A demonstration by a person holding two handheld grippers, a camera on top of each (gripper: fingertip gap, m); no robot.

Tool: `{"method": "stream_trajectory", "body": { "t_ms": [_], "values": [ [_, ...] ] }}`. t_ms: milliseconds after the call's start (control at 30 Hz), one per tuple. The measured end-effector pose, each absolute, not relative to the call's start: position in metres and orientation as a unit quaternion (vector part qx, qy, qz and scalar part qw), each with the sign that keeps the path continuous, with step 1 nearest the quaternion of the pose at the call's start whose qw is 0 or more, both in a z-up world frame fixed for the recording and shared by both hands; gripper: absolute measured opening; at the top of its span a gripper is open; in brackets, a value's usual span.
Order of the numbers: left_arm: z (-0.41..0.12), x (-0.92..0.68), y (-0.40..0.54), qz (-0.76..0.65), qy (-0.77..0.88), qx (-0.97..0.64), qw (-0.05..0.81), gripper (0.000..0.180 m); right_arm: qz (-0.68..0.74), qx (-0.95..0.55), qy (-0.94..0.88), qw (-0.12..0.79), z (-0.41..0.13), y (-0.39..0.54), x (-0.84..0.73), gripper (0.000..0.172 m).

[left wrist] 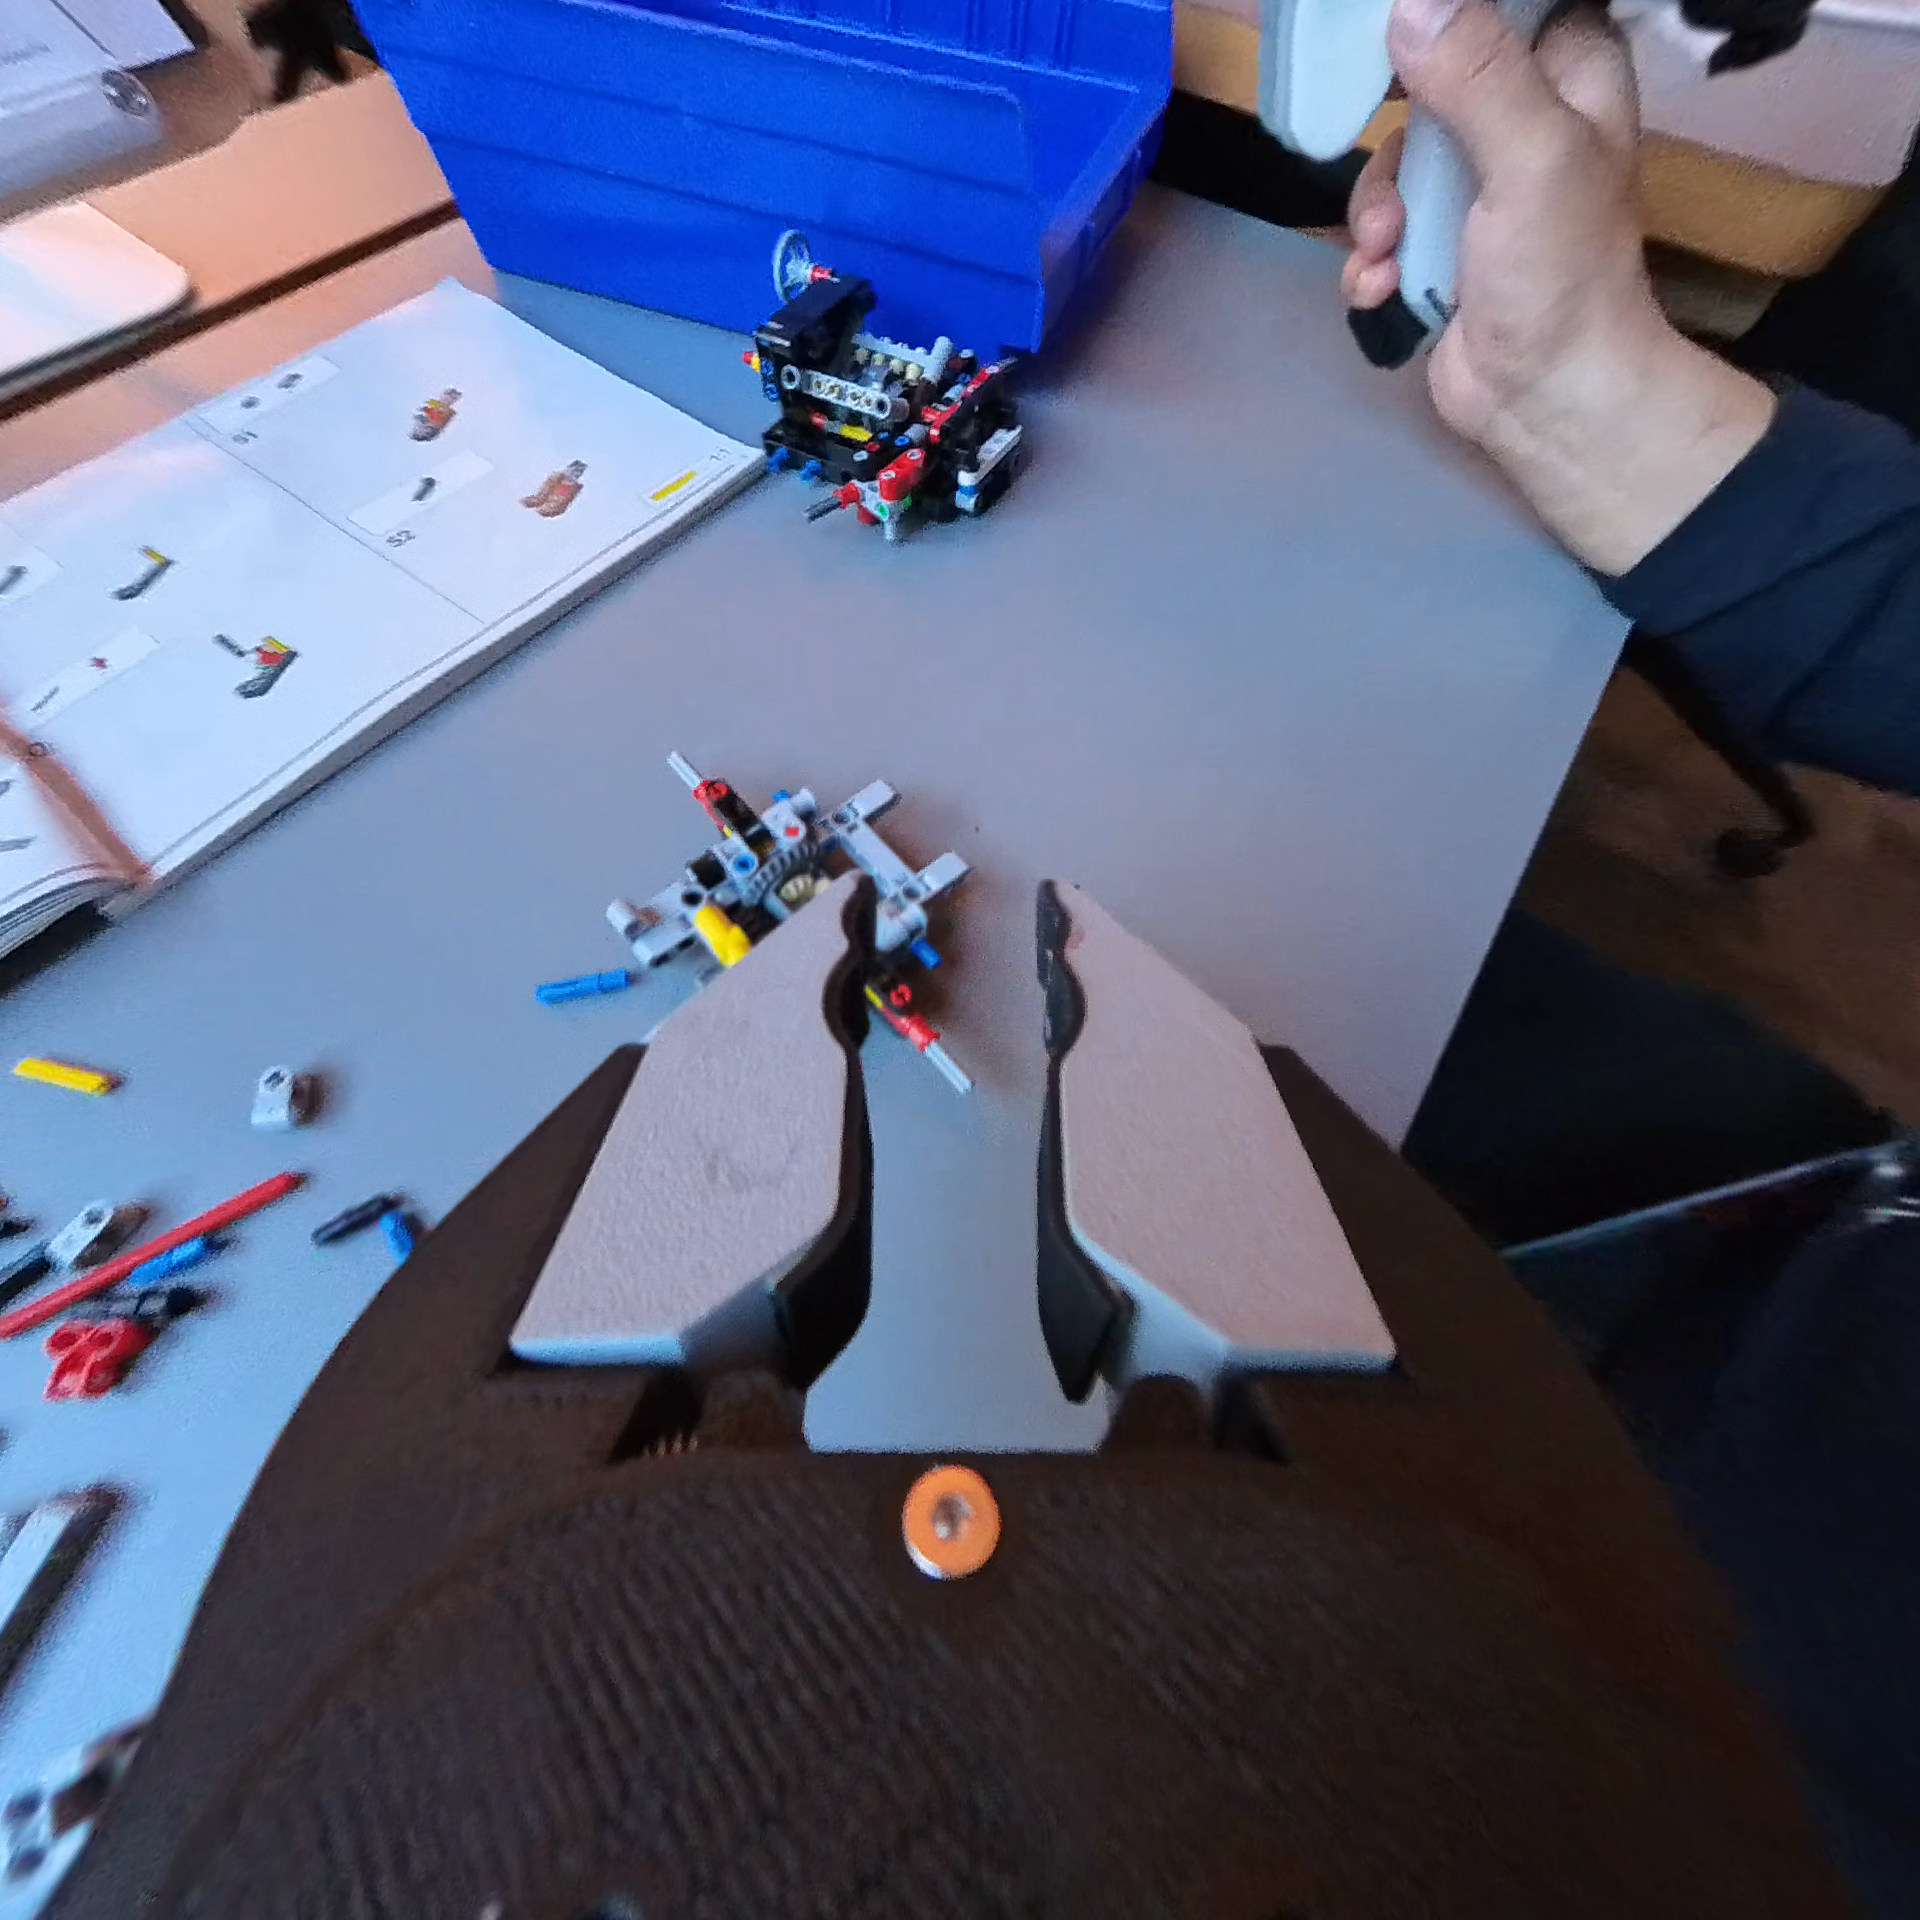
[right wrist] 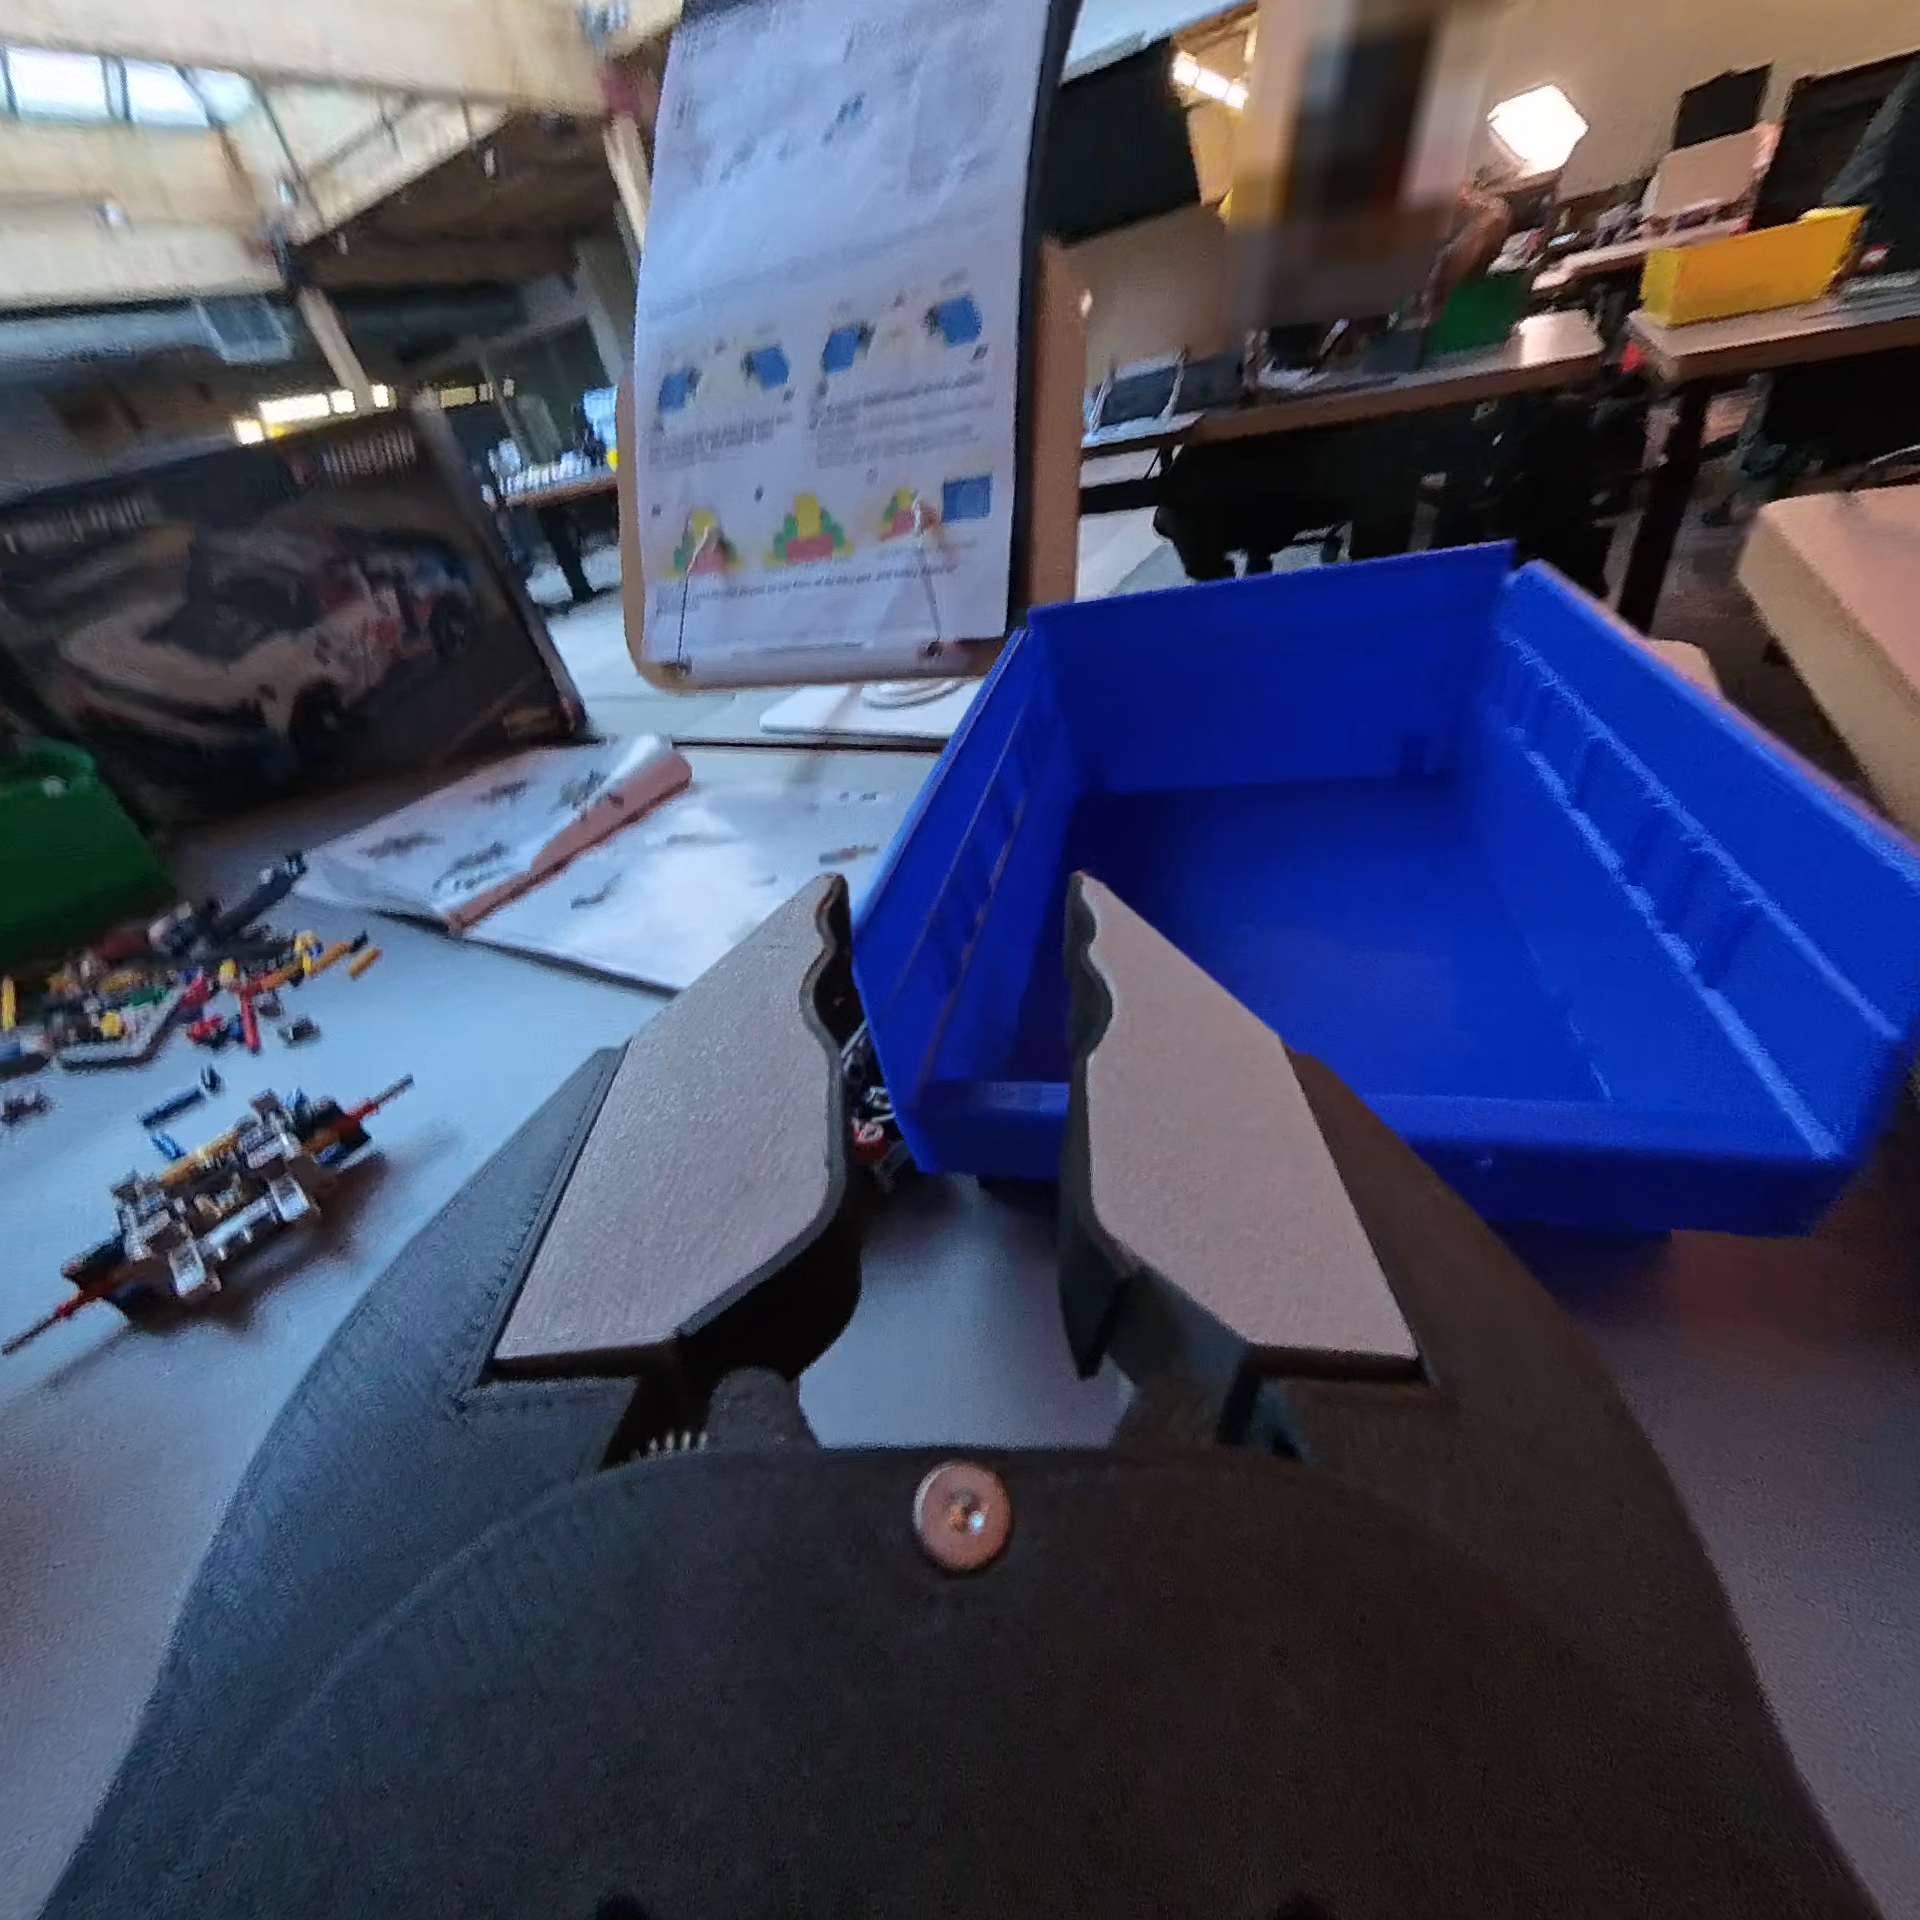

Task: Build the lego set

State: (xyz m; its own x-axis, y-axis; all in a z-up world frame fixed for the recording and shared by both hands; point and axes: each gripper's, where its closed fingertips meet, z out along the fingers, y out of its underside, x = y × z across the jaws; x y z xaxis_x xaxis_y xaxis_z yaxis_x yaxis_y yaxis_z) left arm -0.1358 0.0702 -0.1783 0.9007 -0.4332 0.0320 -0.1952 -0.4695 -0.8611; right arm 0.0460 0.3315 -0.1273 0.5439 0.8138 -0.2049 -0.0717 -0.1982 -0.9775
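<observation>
The left claw [left wrist: 951, 904] is spread, low in the middle of the frame, over a small brick model [left wrist: 774, 883] on the tabletop [left wrist: 1195, 675]. It looks light and snappy-fragile; grab its stiff grey beams. The right claw [right wrist: 956, 904] is spread too, holding nothing, by the blue bin [right wrist: 1558, 1132].

Grey table [left wrist: 1195, 665], open booklet [left wrist: 312, 540], blue bin [right wrist: 1455, 935], 2 brick assemblies [left wrist: 894, 416], loose pieces [left wrist: 156, 1247]
</observation>
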Motion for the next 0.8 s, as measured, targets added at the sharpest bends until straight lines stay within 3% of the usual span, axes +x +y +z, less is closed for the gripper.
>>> {"method": "stream_trajectory", "body": {
  "t_ms": [433,800],
  "values": [
    [-0.200,-0.165,-0.003,-0.082,0.210,-0.843,0.489,0.032,0.352,-0.666,-0.331,0.568,-0.147,0.320,0.022,0.032],
    [-0.207,-0.194,-0.011,-0.138,0.269,-0.808,0.505,0.030,0.322,-0.683,-0.390,0.527,-0.176,0.284,-0.016,0.028]
  ]
}}
